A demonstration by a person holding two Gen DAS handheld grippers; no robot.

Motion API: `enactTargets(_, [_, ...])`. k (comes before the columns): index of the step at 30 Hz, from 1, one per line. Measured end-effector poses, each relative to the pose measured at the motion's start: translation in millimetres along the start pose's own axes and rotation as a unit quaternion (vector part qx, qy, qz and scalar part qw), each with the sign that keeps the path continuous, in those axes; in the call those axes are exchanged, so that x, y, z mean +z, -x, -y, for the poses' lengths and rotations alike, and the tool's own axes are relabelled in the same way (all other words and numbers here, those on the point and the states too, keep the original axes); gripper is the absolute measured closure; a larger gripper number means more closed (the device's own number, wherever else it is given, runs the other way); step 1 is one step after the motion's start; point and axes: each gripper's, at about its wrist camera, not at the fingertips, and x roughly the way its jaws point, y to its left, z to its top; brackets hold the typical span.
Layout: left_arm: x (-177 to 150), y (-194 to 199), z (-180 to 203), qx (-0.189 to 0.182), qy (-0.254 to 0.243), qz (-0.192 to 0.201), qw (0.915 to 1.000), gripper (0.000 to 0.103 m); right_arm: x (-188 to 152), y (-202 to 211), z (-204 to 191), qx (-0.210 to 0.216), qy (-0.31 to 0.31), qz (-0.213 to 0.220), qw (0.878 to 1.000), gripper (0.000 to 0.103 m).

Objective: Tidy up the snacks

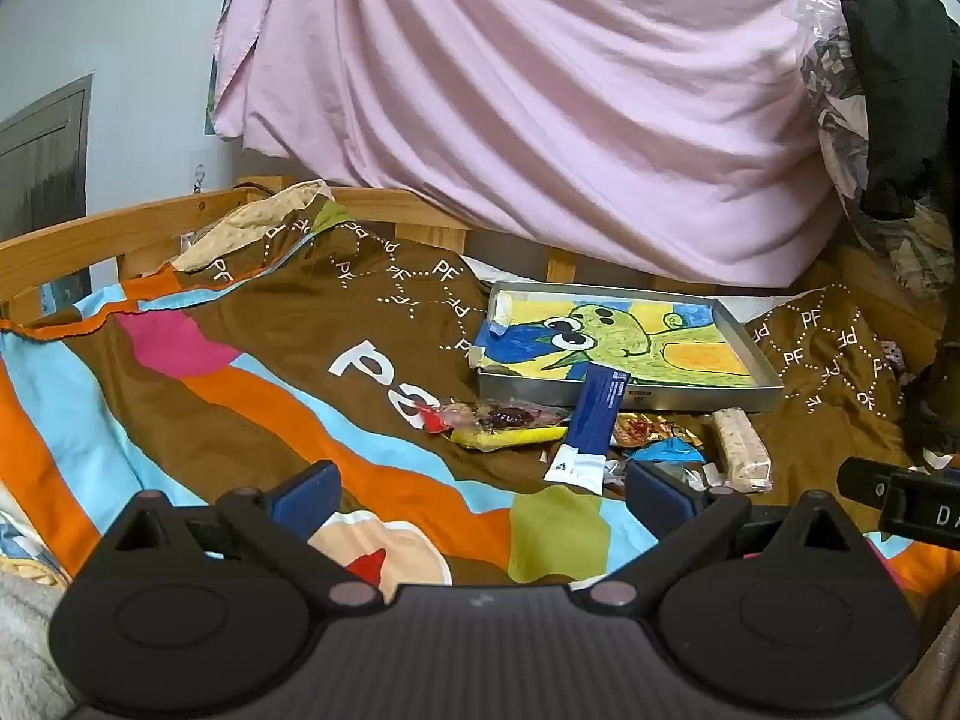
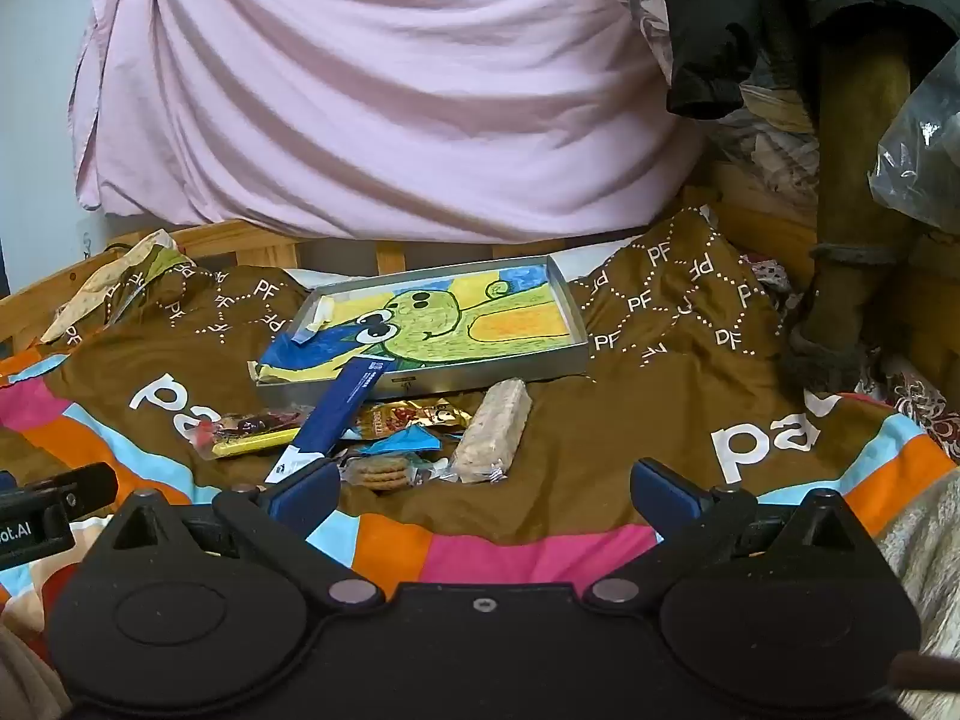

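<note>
Your left gripper (image 1: 480, 495) and right gripper (image 2: 483, 489) both hover over the blanket (image 2: 600, 432), fingers spread wide and holding nothing. Just in front of the tray (image 2: 480, 376) the snacks lie in a loose heap: a pack of round biscuits (image 2: 384, 471), a pale wrapped bar (image 2: 495, 432), a yellow packet (image 2: 252, 443) and a gold wrapper (image 2: 414, 417). A long blue box (image 2: 336, 414) leans with its far end on the tray's front wall. Behind the tray hangs a pink sheet (image 2: 372, 120).
</note>
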Motion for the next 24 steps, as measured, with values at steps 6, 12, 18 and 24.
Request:
enactTargets(6, [0.1,0.6,-0.5,0.002,0.002,-0.001,1.0,0.0,-1.8,2.8,-1.7,0.001,0.002,0.0,1.0,0.001])
enactTargets(12, [-3.6,-0.6,-3.7,0.002,0.003,-0.004,1.0,0.0,-0.2,-1.9,-1.3,0.0,0.004,0.0,1.0,0.001])
enactTargets(18, [-4.5,-2.3,-3.4,0.003,0.002,-0.006,1.0,0.0,0.2,-3.5,-0.3,0.001,0.003,-0.001,1.0,0.001])
enactTargets(24, [-2.7,-3.5,-0.8,0.004,0.002,-0.008,1.0,0.0,-1.1,-0.8,-1.8,0.001,0.002,0.0,1.0,0.001])
